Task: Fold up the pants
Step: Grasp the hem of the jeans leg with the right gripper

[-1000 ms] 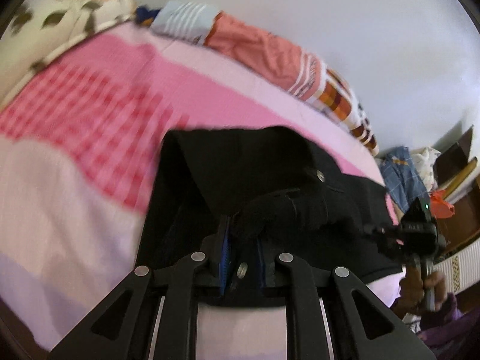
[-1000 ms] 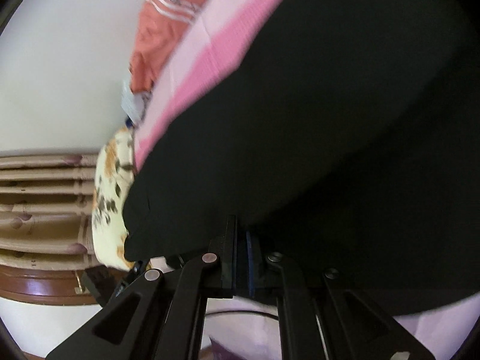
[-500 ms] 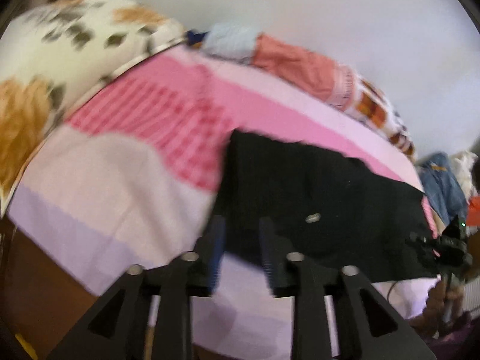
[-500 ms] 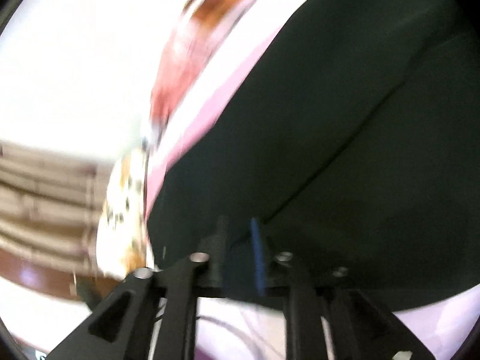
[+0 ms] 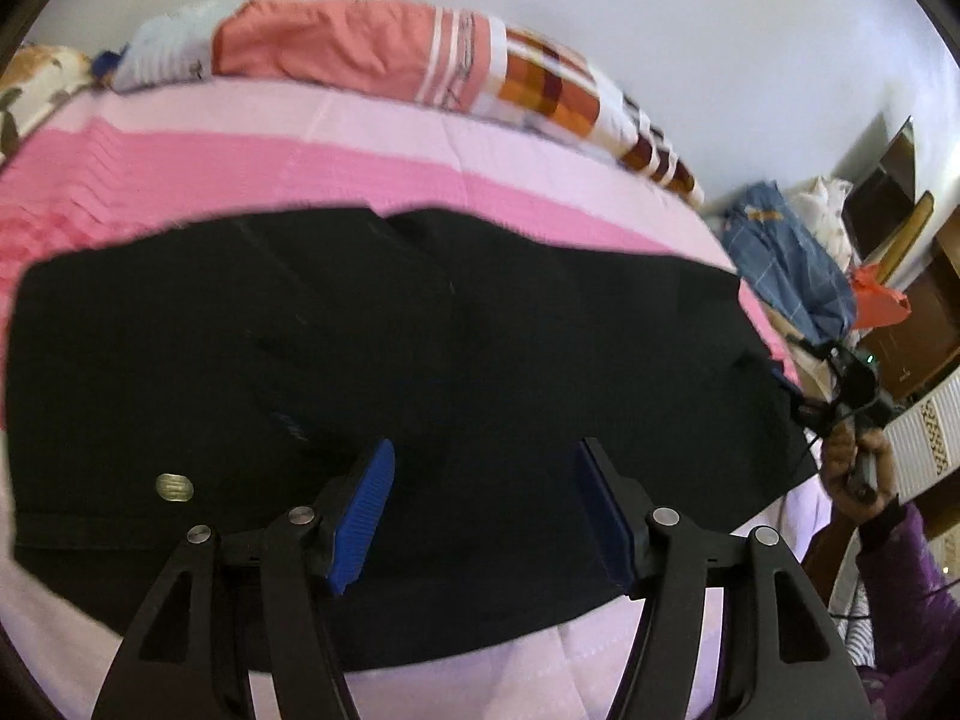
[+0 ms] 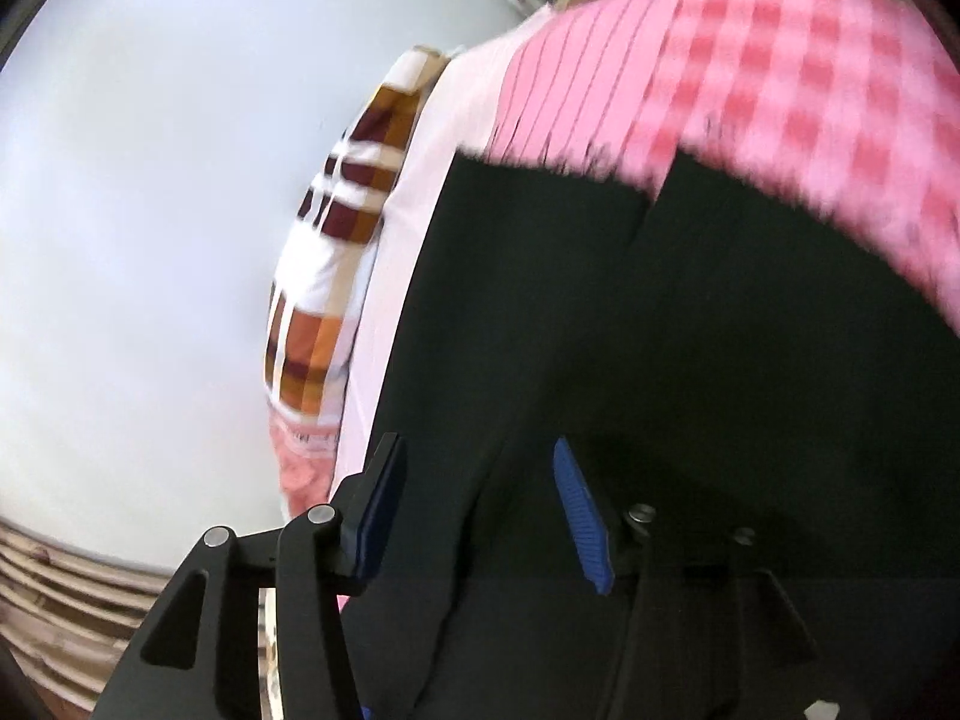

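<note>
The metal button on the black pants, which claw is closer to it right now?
Left. The left claw hangs open just right of the metal button at the waistband. The right claw is off at the pants' far right edge.

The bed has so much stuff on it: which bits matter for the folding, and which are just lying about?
For the job:
black pants
left gripper
right gripper

Lying about:
pink bedsheet
orange striped blanket
blue checked cloth
floral pillow

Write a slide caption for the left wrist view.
Left hand-held gripper open above black pants spread flat on a pink bedsheet.
</note>
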A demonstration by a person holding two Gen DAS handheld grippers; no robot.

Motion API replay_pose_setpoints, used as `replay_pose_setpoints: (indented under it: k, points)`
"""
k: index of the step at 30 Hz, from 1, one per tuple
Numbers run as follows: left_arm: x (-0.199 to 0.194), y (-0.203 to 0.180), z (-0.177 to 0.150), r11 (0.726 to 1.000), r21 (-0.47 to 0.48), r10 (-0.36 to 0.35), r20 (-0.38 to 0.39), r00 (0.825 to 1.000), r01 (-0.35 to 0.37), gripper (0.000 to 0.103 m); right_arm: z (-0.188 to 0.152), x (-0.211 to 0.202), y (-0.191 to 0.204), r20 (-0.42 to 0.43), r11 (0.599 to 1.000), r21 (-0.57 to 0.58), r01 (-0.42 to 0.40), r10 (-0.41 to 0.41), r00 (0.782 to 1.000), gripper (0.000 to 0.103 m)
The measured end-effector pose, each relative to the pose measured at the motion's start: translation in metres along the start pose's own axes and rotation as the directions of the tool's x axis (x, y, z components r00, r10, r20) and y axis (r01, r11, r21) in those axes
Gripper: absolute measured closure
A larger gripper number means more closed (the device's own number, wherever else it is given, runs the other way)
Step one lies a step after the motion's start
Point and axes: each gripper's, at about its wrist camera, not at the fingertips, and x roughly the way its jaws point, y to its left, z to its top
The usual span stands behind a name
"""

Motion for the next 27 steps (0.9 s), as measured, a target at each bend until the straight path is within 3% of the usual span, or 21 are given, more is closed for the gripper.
replay_pose_setpoints:
  k: [2,7,10,16,21,25,27]
  points:
    - [0.015,0.002,-0.002,1.0,-0.013,0.024,-0.032,0.999,-0.024,0.04,0.017,-0.002,-0.007,0.018,1.0,0.023,-0.019,0.019,1.0,0.052]
    - [0.021,0.012,-0.004,0.997,-0.073,0.002,-0.046,0.999,-0.005,0.04,0.041,-0.011,-0.022,0.052,0.994,0.035,0.104,-0.105,0.993,0.051]
    - [0.02,0.014,-0.005,0.997,-0.08,0.004,-0.052,0.999,-0.008,0.04,0.047,-0.013,-0.031,0.043,0.996,0.06,0.062,-0.064,0.997,0.05]
    - [0.02,0.008,-0.011,0.998,-0.049,0.034,-0.057,0.998,-0.037,0.037,0.061,0.002,-0.02,0.025,0.999,0.01,0.039,-0.04,0.999,0.038]
    - [0.022,0.003,-0.011,0.998,-0.03,0.055,-0.07,0.996,-0.057,0.035,0.07,0.015,-0.012,0.022,0.997,0.014,0.078,-0.078,0.997,0.039]
    - [0.022,0.003,-0.011,0.998,-0.039,0.053,-0.067,0.996,-0.055,0.034,0.073,0.004,-0.013,0.096,0.99,0.015,0.141,-0.142,0.985,0.039]
    - [0.023,0.003,-0.011,0.998,-0.038,0.054,-0.068,0.996,-0.056,0.034,0.071,0.008,-0.01,0.073,0.989,-0.011,0.148,-0.147,0.986,0.037]
